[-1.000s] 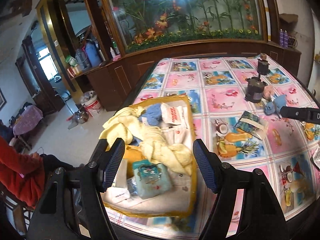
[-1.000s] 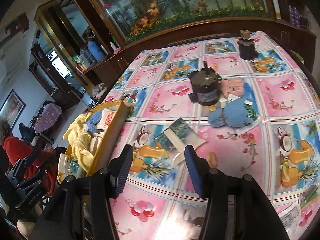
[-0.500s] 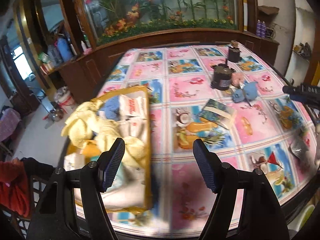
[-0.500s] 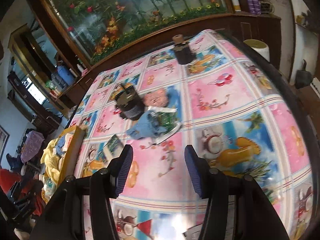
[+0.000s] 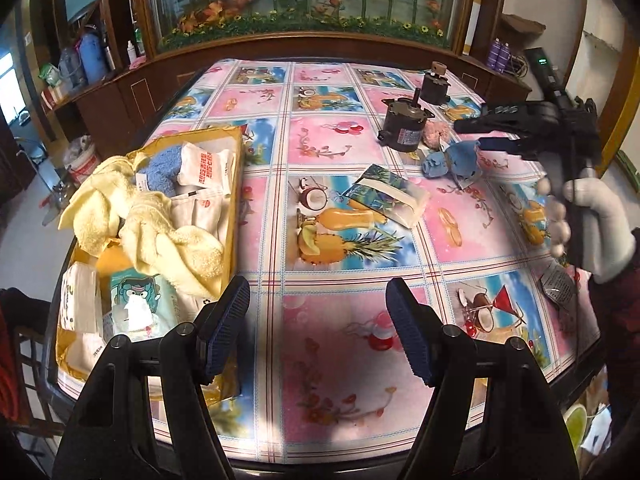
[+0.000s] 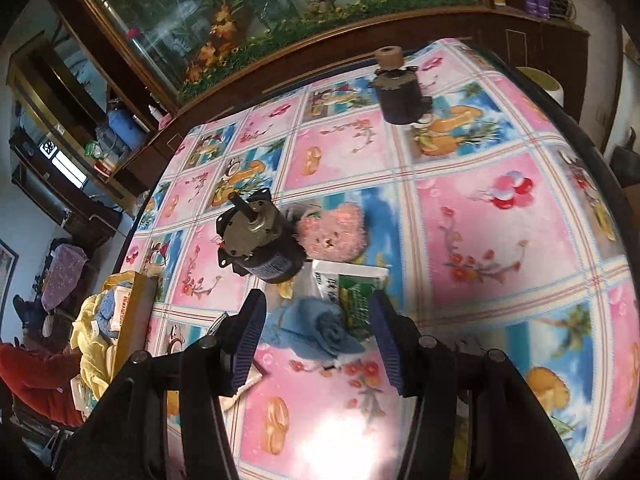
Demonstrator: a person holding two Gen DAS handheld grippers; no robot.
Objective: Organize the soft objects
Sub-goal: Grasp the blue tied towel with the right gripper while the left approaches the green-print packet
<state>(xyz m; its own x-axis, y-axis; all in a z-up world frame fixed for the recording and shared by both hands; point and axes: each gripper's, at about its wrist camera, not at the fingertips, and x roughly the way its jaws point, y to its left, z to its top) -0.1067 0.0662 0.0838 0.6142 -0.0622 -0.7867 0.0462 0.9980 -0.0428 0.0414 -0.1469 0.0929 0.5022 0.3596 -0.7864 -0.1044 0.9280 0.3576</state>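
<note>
The rolled blue terry cloth (image 6: 320, 330) is seen on the counter (image 6: 480, 216), at six o'clock from the dark metal motor (image 6: 260, 240). The right gripper (image 6: 316, 338) fingers are spread around it, unclenched. Being soft and light, it is best pinched mid-roll.

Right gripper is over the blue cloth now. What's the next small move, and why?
Probably ease the right gripper down and close on the blue cloth: its jaws stand open with the cloth between them, not yet pressed, and the yellow box already holds the other soft items.
</note>
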